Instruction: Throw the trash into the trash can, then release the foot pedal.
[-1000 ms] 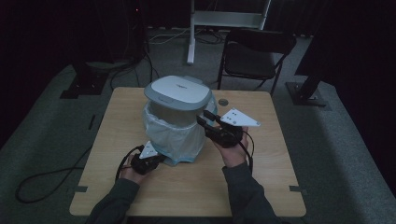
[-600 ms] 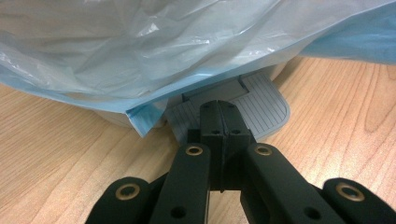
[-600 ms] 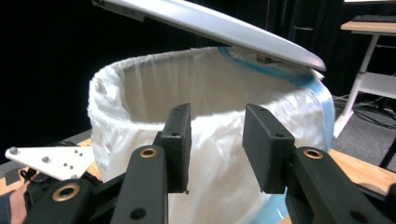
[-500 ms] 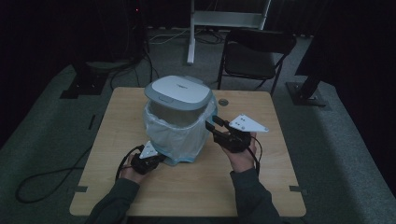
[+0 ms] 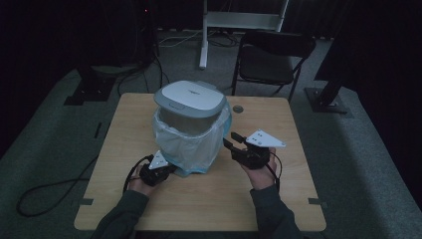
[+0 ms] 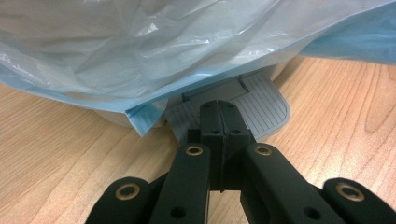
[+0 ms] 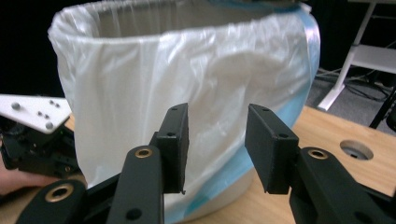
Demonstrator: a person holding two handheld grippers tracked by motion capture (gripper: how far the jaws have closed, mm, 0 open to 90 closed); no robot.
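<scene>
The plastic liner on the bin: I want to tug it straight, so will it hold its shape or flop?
The liner is probably floppy and light, given its creases. It looks thin and glossy, so likely slippery and easily torn.

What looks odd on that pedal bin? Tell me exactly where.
The plastic liner is draped over the outside of the bin, hanging down nearly to the table, loose and crumpled. Its blue edge sags by the foot pedal, where the shut left claw rests.
</scene>
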